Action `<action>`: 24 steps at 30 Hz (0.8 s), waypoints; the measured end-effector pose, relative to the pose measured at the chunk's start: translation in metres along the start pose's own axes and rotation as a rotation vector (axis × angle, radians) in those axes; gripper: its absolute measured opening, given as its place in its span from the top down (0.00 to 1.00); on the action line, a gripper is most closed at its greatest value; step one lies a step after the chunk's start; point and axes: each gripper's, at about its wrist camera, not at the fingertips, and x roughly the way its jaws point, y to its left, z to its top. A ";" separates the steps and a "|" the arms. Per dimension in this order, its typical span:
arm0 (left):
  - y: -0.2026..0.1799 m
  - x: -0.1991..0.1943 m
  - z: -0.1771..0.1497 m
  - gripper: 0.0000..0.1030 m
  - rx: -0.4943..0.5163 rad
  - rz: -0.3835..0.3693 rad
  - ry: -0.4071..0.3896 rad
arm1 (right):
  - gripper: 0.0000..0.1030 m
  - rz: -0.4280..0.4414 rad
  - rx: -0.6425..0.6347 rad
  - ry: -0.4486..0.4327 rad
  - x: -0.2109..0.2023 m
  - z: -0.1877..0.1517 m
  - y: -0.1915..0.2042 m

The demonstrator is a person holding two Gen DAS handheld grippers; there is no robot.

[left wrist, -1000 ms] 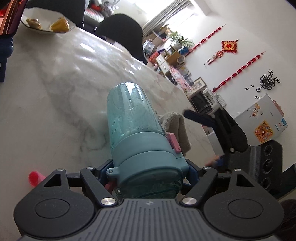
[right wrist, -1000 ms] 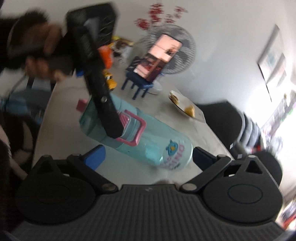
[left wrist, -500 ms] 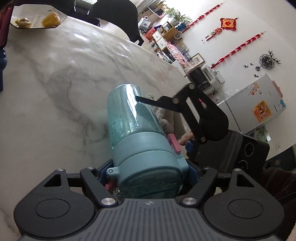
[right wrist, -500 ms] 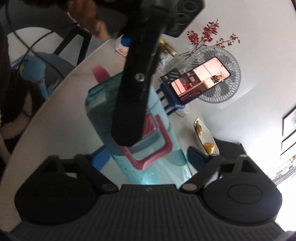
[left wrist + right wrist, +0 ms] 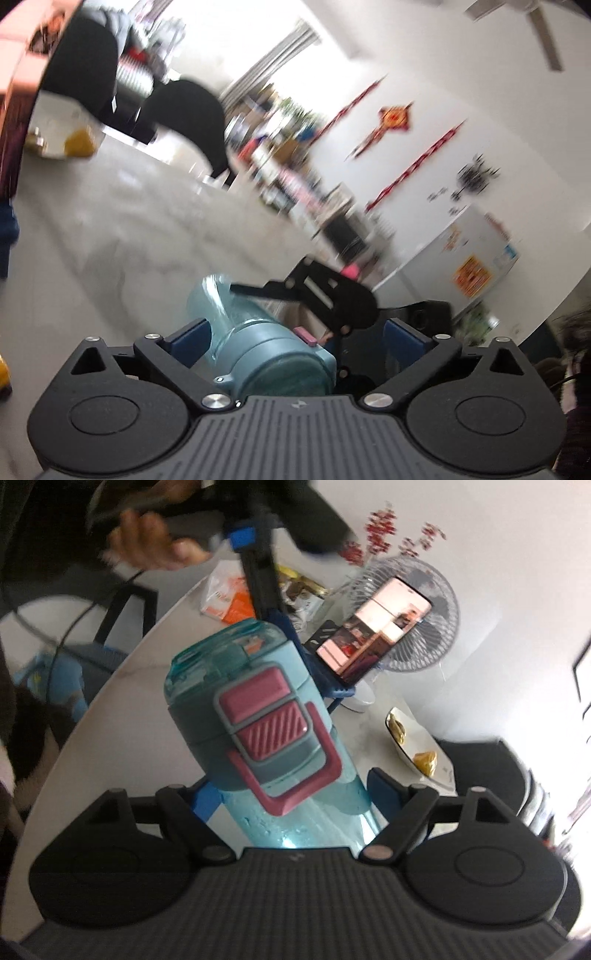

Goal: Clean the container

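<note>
The right gripper point(image 5: 291, 797) pinches the translucent teal plastic bottle point(image 5: 258, 720); the left gripper's point(image 5: 295, 332) jaws have just sprung wide, clear of its lid.

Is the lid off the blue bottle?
No, in the right wrist view the teal lid with its pink latch sits closed on top of the blue bottle.

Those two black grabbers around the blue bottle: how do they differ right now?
The left gripper has just opened its jaws wide, clear of the bottle; the right gripper has just closed its jaws on it. The left sits at the cap end, the right at the clear body. Both are black with blue pads.
</note>
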 end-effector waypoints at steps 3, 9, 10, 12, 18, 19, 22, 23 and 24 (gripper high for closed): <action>0.003 -0.005 -0.001 0.01 0.013 -0.032 -0.050 | 0.19 0.015 0.109 -0.018 -0.001 -0.002 -0.017; 0.010 -0.012 -0.009 0.01 0.045 -0.075 -0.095 | 0.19 0.029 0.314 -0.049 0.001 -0.008 -0.047; 0.010 -0.012 -0.010 0.01 0.057 -0.081 -0.098 | 0.19 0.033 0.344 -0.054 0.001 -0.009 -0.053; 0.009 -0.010 -0.009 0.01 0.081 -0.080 -0.101 | 0.19 0.042 0.409 -0.067 0.001 -0.013 -0.064; 0.006 0.011 -0.003 0.01 0.149 -0.039 -0.114 | 0.19 0.062 0.610 -0.108 0.001 -0.029 -0.091; 0.005 0.015 -0.002 0.01 0.161 -0.036 -0.115 | 0.19 0.063 0.638 -0.114 0.000 -0.032 -0.095; 0.004 0.026 0.003 0.01 0.201 -0.022 -0.110 | 0.19 0.069 0.704 -0.126 -0.002 -0.038 -0.102; 0.003 0.030 0.005 0.01 0.208 -0.019 -0.112 | 0.19 0.071 0.721 -0.130 -0.002 -0.041 -0.104; 0.002 0.033 0.007 0.01 0.215 -0.017 -0.114 | 0.19 0.073 0.739 -0.134 -0.004 -0.043 -0.105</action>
